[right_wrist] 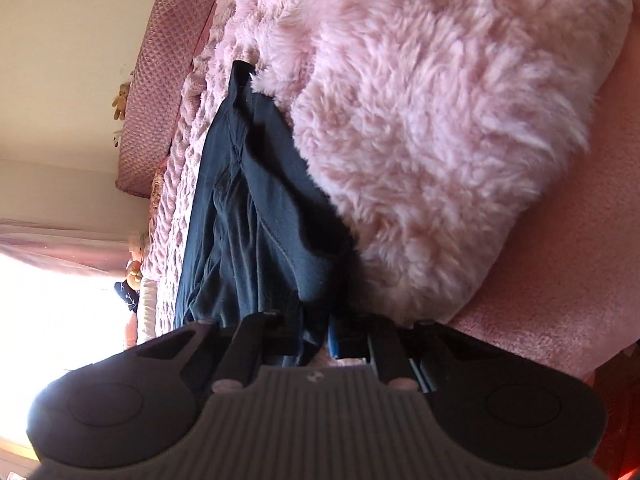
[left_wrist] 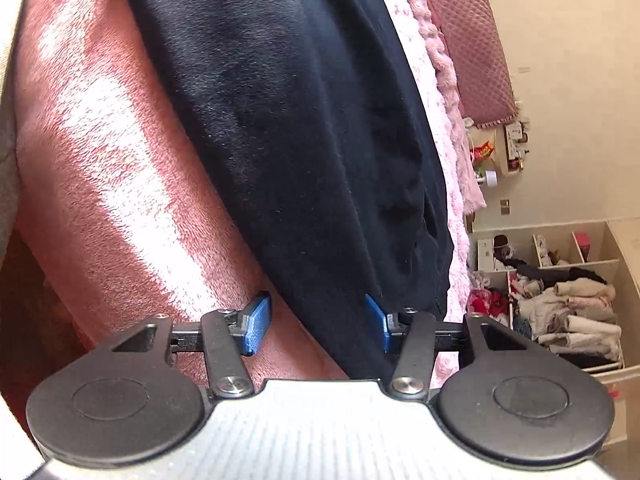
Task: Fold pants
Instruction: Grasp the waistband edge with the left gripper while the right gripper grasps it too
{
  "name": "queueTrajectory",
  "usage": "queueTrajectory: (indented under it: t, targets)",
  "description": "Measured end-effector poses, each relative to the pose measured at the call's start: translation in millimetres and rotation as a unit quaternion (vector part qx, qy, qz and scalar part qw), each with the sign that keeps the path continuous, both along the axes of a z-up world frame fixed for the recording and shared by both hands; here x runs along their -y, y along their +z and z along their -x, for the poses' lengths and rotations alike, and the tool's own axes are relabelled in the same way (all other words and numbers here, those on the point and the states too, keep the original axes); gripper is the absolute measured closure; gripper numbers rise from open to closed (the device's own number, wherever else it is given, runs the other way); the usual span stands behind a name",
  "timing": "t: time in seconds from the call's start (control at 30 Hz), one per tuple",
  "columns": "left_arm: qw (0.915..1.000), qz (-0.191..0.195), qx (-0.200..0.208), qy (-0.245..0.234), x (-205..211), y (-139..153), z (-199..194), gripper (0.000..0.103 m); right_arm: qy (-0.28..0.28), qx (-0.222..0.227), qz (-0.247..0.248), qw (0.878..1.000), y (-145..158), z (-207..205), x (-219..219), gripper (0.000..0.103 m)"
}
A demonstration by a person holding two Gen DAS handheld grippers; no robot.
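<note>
The dark navy pants (left_wrist: 304, 128) lie stretched out on a pink plush bedspread (left_wrist: 100, 168). In the left wrist view my left gripper (left_wrist: 318, 322) is open, its blue fingertips (left_wrist: 256, 322) wide apart, with the near edge of the pants lying between them. In the right wrist view the pants (right_wrist: 248, 216) run away from the camera as a long creased strip. My right gripper (right_wrist: 316, 340) is shut on the near end of the pants; the fabric bunches between the fingers and hides the left one.
A fluffy pale pink blanket (right_wrist: 432, 120) lies beside the pants. A quilted mauve headboard cushion (left_wrist: 472, 40) stands behind the bed. Open shelves with piled clothes (left_wrist: 560, 300) are on the right. A bright window (right_wrist: 60, 312) is at the left.
</note>
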State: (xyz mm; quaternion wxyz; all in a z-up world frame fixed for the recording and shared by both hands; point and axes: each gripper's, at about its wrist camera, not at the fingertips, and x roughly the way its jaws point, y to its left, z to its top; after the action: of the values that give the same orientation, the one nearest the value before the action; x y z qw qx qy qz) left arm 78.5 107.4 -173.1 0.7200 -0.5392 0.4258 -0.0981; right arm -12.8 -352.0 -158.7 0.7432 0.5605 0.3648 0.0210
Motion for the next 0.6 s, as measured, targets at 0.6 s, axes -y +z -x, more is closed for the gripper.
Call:
queueTrajectory:
  t: [0.6]
  targets:
    - [0.9864,0.014,0.056,0.154,-39.8,12.5,19.5,0.068,0.008,0.027,0.032,0.999,9.3,-3.2,-7.3,0.101]
